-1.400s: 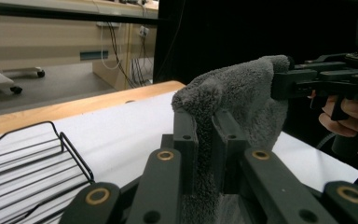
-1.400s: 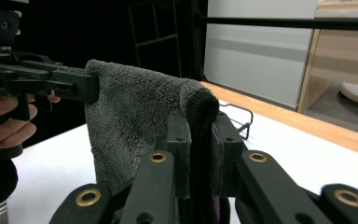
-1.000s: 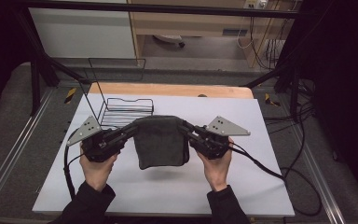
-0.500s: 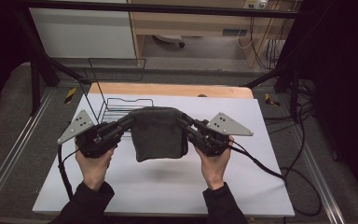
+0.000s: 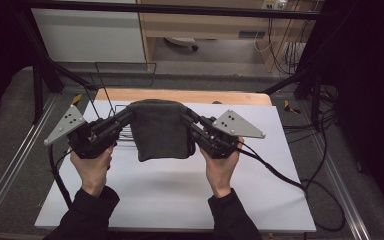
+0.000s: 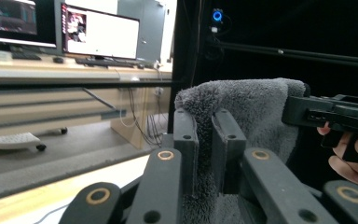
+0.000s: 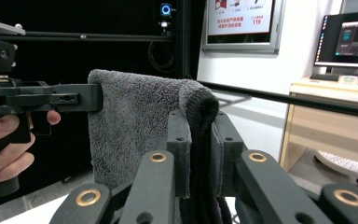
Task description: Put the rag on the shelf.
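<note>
A dark grey folded towel hangs in the air above the white table, stretched between my two grippers. My left gripper is shut on the towel's upper left corner; in the left gripper view its jaws pinch the thick folded towel edge. My right gripper is shut on the upper right corner, where the rolled towel edge sits between its jaws. The towel's lower part droops freely. Each gripper view also shows the other gripper clamped on the far corner.
A black wire rack stands on the table's far left, partly behind the towel and left gripper. A wooden strip runs along the table's far edge. Cables trail off the right side. Desks with monitors stand beyond.
Both hands have lifted the towel up off the table and slightly away from the person; it now hangs higher, with its shadow below on the table.
</note>
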